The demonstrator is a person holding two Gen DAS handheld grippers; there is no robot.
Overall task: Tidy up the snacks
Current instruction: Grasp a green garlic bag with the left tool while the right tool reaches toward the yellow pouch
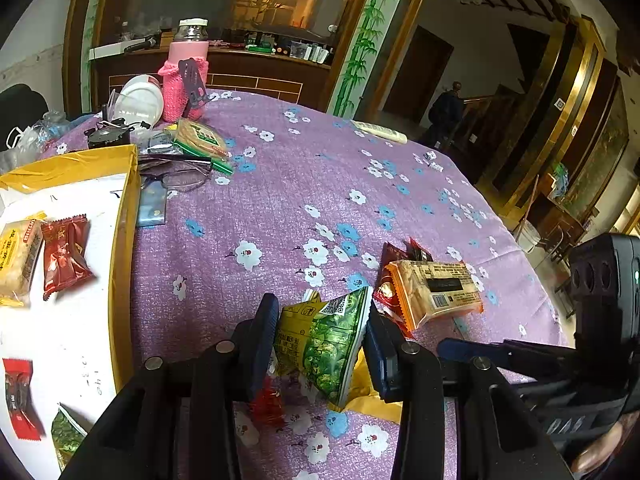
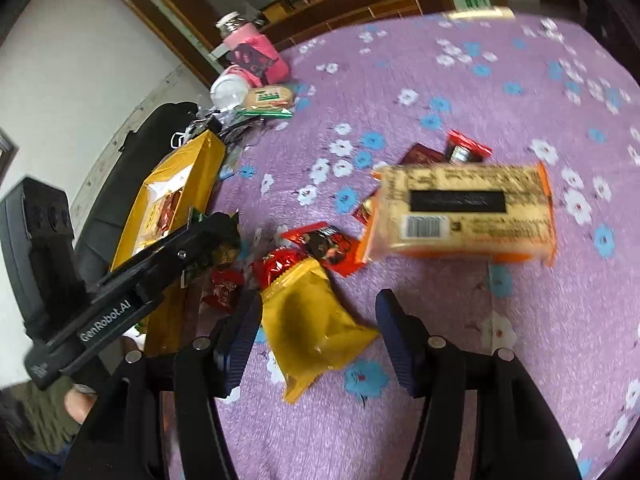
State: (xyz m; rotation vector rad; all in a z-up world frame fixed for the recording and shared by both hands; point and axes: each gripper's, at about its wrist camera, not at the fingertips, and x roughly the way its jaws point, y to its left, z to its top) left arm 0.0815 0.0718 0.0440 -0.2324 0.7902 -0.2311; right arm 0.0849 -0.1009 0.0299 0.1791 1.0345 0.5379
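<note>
Presently the left tool (image 1: 322,340) is clamped on a green snack packet (image 1: 332,340); the right tool (image 2: 316,340) stands wide around a yellow packet (image 2: 316,320), not pressing it. The green packet should travel to the yellow-rimmed tray (image 1: 124,240) left of the left tool, lifted clear of its rim. Bare bench (image 1: 280,208) ahead gives room.

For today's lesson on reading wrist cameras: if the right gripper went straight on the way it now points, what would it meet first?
Probably the yellow snack packet, lying on the tablecloth between the open fingers of the right gripper; depth is uncertain.
</note>
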